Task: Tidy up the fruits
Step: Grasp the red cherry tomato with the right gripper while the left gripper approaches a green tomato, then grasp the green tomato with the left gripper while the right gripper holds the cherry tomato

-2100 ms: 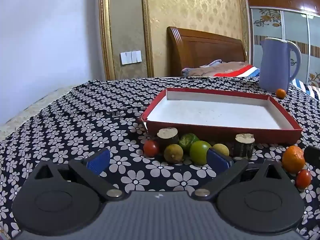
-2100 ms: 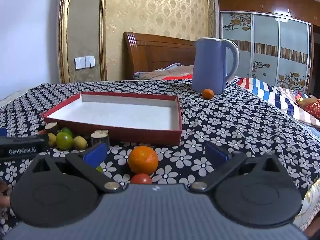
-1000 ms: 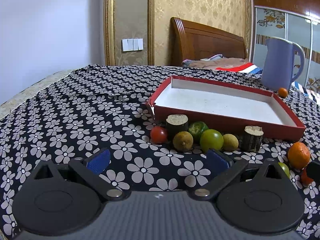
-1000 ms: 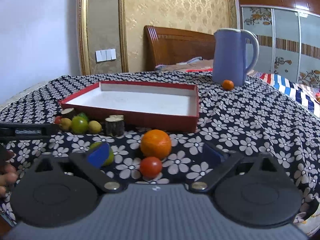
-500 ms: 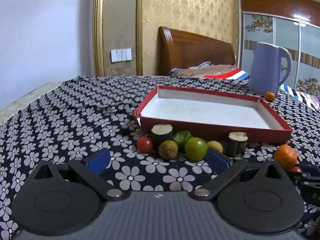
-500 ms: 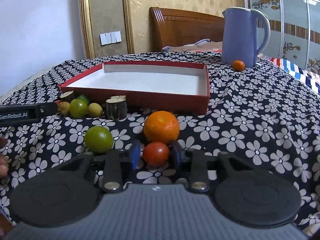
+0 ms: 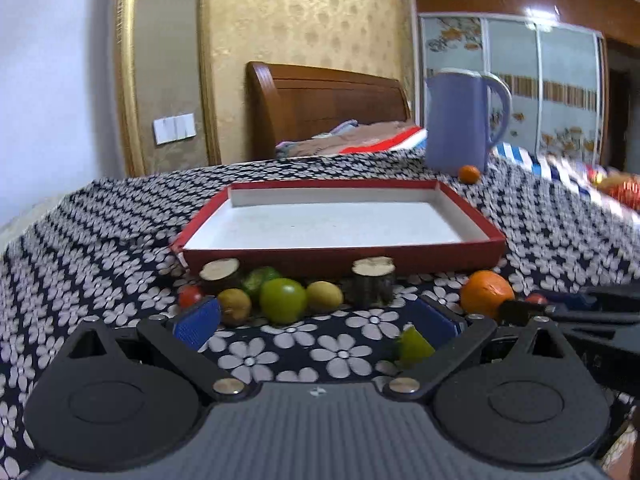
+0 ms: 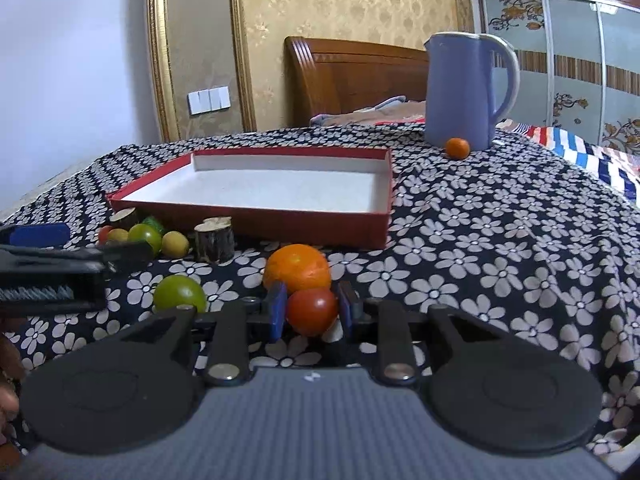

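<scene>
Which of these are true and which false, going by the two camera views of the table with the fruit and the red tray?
1. The right gripper has its jaws closed on a red tomato. True.
2. The red tray already holds several fruits. False: its white floor is bare; the fruits lie on the cloth in front of it.
3. A small orange sits at the foot of the blue jug. True.
4. The left gripper is clamped on the large orange. False: its jaws stand wide apart and hold nothing.
5. Two wooden log pieces stand inside the tray. False: both stand outside, against its front wall.
</scene>
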A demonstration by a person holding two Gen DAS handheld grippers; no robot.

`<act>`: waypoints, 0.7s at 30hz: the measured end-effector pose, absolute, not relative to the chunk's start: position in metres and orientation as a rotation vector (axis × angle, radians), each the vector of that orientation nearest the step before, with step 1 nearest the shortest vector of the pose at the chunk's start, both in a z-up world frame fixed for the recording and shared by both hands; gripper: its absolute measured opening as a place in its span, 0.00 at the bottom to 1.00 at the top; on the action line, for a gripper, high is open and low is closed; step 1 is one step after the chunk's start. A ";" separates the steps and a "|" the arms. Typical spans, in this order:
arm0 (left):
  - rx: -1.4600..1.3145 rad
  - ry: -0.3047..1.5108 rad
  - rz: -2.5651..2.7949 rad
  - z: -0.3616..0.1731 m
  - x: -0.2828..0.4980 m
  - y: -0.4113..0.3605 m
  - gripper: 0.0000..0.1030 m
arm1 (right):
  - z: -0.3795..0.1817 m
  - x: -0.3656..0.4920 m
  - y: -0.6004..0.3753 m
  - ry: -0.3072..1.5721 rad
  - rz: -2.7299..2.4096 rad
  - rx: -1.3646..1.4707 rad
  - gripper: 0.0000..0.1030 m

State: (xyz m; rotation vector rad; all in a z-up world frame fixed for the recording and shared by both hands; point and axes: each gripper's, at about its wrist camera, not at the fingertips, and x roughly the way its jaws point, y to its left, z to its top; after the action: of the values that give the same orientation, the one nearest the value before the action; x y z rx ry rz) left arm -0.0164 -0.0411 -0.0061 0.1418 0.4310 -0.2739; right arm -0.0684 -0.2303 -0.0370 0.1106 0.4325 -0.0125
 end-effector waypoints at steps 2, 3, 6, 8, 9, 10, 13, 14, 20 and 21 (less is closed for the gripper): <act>0.159 0.435 -0.286 -0.009 -0.015 -0.050 1.00 | -0.035 -0.071 -0.233 0.418 -0.032 0.105 0.25; 0.161 0.449 -0.294 -0.010 -0.013 -0.054 1.00 | -0.035 -0.073 -0.235 0.412 -0.041 0.102 0.25; 0.145 0.487 -0.318 -0.014 -0.007 -0.061 1.00 | -0.033 -0.075 -0.242 0.405 -0.057 0.111 0.25; 0.155 0.490 -0.324 -0.017 -0.007 -0.064 1.00 | -0.034 -0.075 -0.247 0.403 -0.072 0.118 0.25; 0.162 0.489 -0.322 -0.019 -0.007 -0.067 1.00 | -0.034 -0.075 -0.249 0.405 -0.075 0.120 0.25; 0.171 0.489 -0.322 -0.021 -0.007 -0.069 1.00 | -0.035 -0.074 -0.251 0.407 -0.079 0.123 0.25; 0.186 0.484 -0.314 -0.023 -0.008 -0.073 1.00 | -0.035 -0.072 -0.254 0.407 -0.084 0.134 0.25; 0.190 0.483 -0.313 -0.024 -0.008 -0.073 1.00 | -0.035 -0.072 -0.254 0.405 -0.084 0.136 0.25; 0.165 0.503 -0.328 -0.024 -0.004 -0.070 0.95 | -0.034 -0.071 -0.252 0.399 -0.077 0.141 0.25; 0.158 0.499 -0.338 -0.024 -0.004 -0.069 0.93 | -0.034 -0.071 -0.252 0.399 -0.077 0.142 0.25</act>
State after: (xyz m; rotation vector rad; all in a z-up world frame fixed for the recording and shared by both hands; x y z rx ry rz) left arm -0.0043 -0.0687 -0.0242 0.1576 0.4985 -0.3377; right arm -0.0709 -0.2521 -0.0344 0.1421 0.3990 -0.0773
